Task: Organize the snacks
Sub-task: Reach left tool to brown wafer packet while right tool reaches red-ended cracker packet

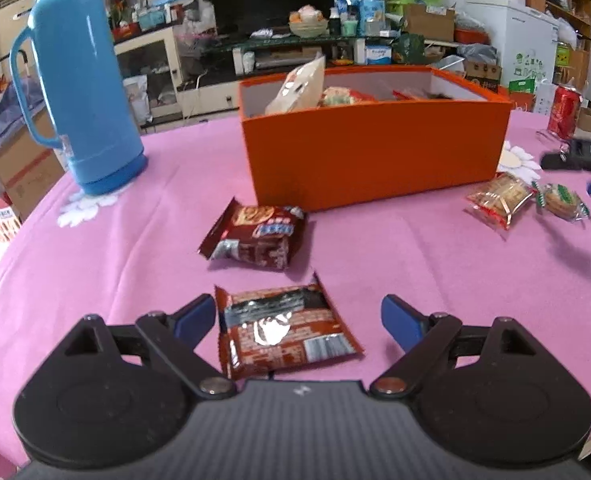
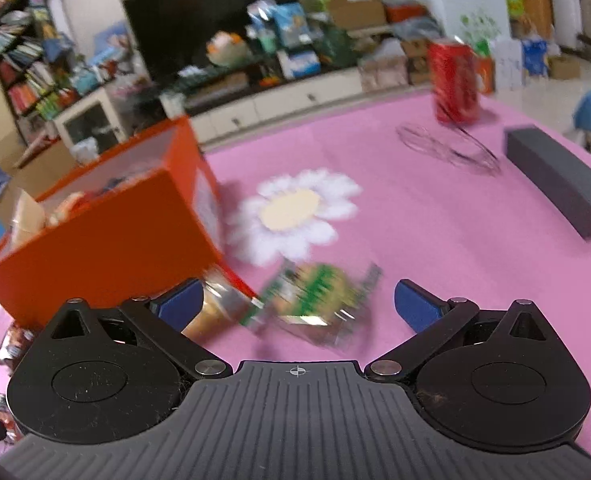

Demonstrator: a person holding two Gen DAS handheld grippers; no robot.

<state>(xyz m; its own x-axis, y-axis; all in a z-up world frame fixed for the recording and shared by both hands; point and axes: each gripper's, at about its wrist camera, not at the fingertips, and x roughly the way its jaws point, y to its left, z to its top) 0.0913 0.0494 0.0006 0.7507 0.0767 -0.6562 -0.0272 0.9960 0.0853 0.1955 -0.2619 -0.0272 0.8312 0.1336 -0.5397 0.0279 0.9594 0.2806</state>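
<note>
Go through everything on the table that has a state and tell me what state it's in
left gripper: open, straddling nearest brown packet
right gripper: open, around green packet
nearest brown packet: sealed, flat on cloth
second brown packet: sealed, lying loose
green packet: on cloth, not gripped
orange box: open, partly filled
red can: upright
blue thermos: upright, capped

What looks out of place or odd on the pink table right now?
Four snack packets still lie loose outside the orange box: two brown ones in front, two clear-wrapped ones by its right corner. Nothing looks spilled or damaged.
</note>
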